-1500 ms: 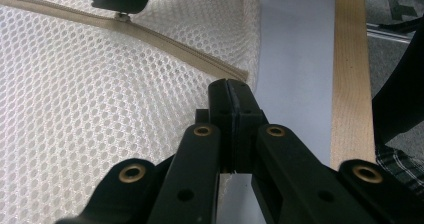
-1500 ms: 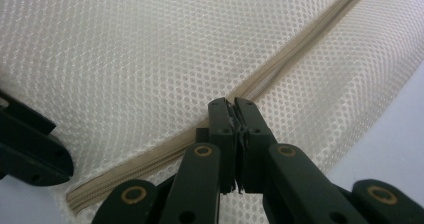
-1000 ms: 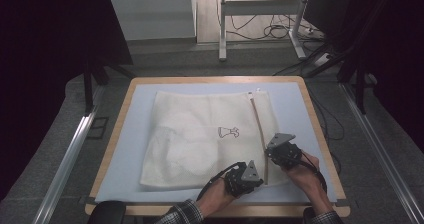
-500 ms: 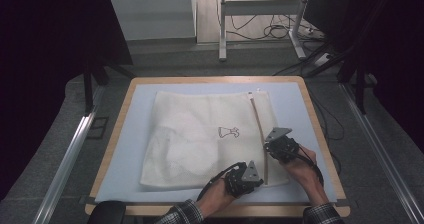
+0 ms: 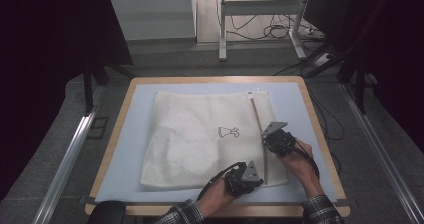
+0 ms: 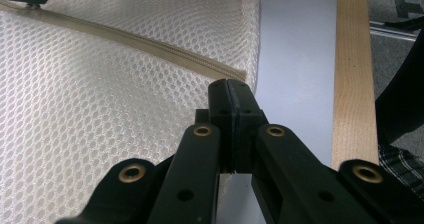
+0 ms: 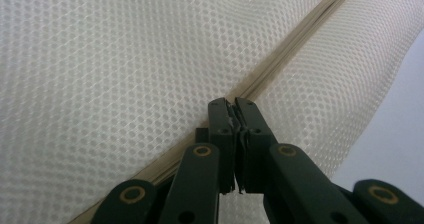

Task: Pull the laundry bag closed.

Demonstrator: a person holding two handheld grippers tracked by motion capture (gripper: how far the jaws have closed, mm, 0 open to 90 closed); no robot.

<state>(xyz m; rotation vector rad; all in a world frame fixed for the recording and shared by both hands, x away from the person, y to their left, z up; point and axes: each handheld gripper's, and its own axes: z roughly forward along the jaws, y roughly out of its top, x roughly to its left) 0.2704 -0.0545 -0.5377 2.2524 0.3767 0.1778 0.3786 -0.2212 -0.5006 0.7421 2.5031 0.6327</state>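
Because the white mesh zippered laundry bag (image 5: 210, 136) is limp, both tongs clamp it: left tongs (image 6: 231, 91) at its hem, right tongs (image 7: 234, 109) on the beige zipper (image 7: 280, 59).

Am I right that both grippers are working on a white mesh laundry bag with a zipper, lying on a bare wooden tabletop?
Not quite. The mesh bag with its zipper lies on a pale blue mat that covers the table; wood shows only as a border around it. The high view shows this. The left gripper and right gripper are both at the bag.
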